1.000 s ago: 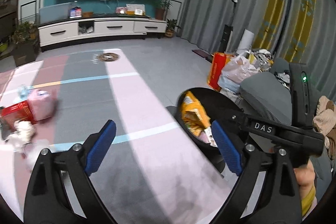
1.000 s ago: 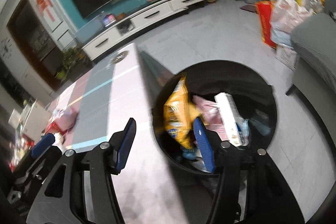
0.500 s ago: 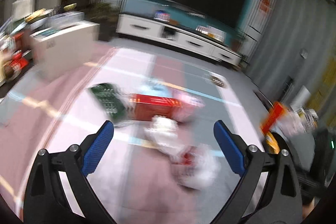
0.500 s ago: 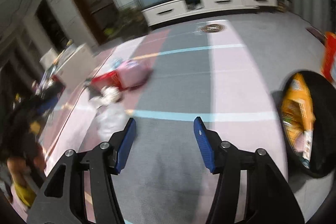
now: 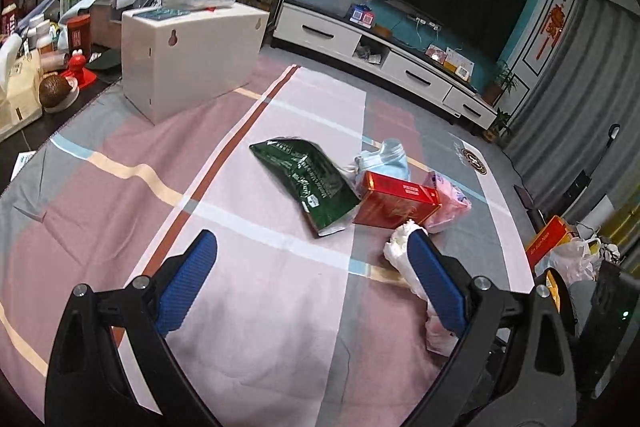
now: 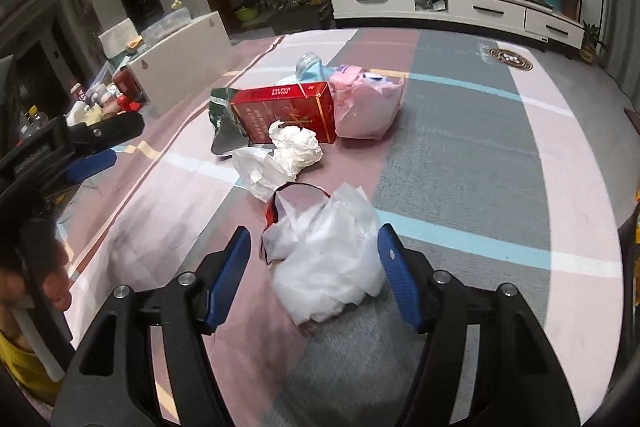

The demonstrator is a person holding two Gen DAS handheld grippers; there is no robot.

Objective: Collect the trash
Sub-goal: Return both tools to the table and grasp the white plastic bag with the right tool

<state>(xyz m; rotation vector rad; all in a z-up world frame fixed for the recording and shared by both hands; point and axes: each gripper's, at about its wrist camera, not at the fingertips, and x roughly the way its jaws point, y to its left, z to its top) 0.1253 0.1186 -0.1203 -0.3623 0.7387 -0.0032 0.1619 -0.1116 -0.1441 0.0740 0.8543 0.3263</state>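
Note:
A pile of trash lies on the striped rug [image 5: 248,307]: a green pouch [image 5: 308,179], a red carton [image 5: 394,201], a pink bag [image 5: 450,203], a blue wad [image 5: 386,159] and a crumpled white tissue [image 5: 398,247]. My left gripper [image 5: 310,247] stands open over bare rug in front of the pouch, holding nothing. In the right wrist view a white plastic bag [image 6: 328,263] with a red-rimmed wrapper lies between the pads of my right gripper [image 6: 314,239]. Its jaws are opening and the pads do not press on the bag. Beyond it are the tissue [image 6: 296,145], carton [image 6: 288,111] and pink bag [image 6: 366,107].
A white cabinet [image 5: 188,67] stands on the rug's far left with cluttered goods beside it. A white TV stand [image 5: 400,55] runs along the back wall. Bags [image 5: 568,251] crowd the right edge. One left-gripper finger [image 6: 100,131] reaches in at left.
Both views swung away from the black bin of trash to the pile on the rug. The right gripper came down around the white plastic bag, and its jaws stand wider.

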